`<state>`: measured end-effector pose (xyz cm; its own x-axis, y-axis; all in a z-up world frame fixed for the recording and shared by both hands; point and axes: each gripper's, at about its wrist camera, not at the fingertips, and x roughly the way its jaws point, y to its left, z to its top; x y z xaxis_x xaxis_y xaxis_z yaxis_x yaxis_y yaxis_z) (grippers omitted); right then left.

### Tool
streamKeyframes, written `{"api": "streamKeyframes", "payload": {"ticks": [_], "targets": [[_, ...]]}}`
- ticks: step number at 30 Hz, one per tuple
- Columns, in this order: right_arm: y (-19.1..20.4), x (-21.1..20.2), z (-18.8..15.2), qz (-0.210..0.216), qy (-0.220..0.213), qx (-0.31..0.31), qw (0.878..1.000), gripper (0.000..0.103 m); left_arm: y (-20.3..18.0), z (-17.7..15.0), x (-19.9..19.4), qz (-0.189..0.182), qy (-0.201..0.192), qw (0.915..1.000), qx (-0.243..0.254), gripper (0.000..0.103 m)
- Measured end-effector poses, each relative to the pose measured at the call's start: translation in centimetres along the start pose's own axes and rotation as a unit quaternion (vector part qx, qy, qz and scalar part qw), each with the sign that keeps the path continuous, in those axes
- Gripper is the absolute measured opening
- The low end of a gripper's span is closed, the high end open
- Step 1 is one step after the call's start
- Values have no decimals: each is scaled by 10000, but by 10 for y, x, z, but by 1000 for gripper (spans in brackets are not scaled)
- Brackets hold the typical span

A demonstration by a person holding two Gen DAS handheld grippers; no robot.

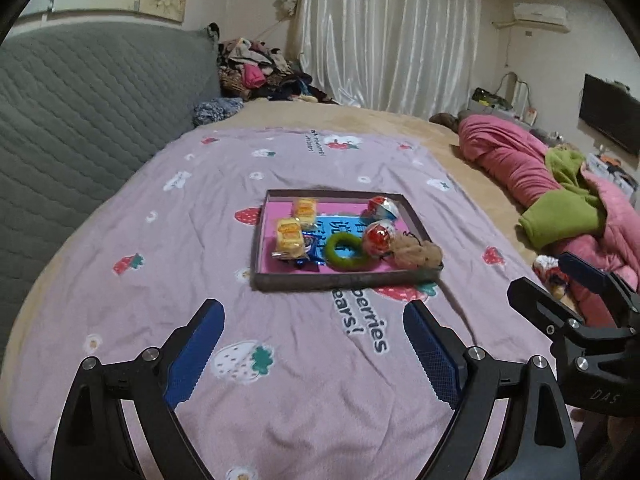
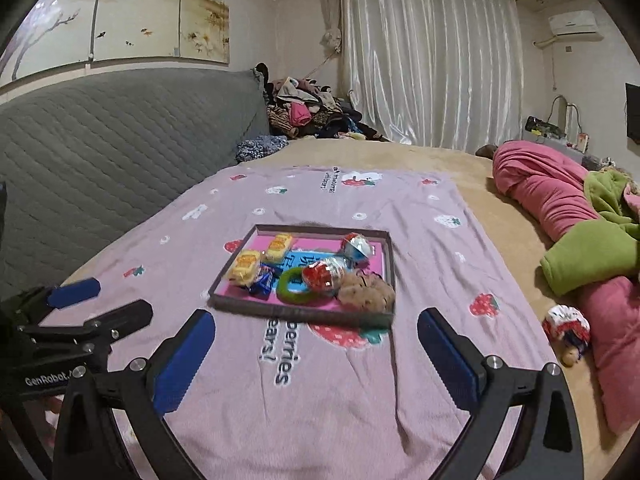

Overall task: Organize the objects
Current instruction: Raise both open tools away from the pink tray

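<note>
Blanket lettering reads "berries" and "ears!" beside tray

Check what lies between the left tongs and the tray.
Only bare pink blanket with printed lettering lies between the open left tongs and the tray; the left wrist view shows it.

Looking across a bed spread with a pink strawberry sheet. Backing onto a grey quilted headboard under a floral mural. Hanging across the far wall, pale shiny curtains. Piling in the corner, clothes. Mounted at right, an air conditioner and a TV.
</note>
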<state>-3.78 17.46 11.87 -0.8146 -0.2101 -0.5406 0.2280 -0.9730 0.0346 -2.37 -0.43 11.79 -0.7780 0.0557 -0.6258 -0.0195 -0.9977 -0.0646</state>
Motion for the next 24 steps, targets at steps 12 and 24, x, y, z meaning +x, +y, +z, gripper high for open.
{"api": "streamKeyframes", "payload": {"ticks": [12, 24], "targets": [[9, -38, -31, -148, -72, -34, 9999, 102, -15, -33, -43, 223, -118, 9995, 208, 92], [3, -57, -41, -256, -92, 99, 9996, 102, -18, -52, -63, 59, -228, 9997, 120, 92]]}}
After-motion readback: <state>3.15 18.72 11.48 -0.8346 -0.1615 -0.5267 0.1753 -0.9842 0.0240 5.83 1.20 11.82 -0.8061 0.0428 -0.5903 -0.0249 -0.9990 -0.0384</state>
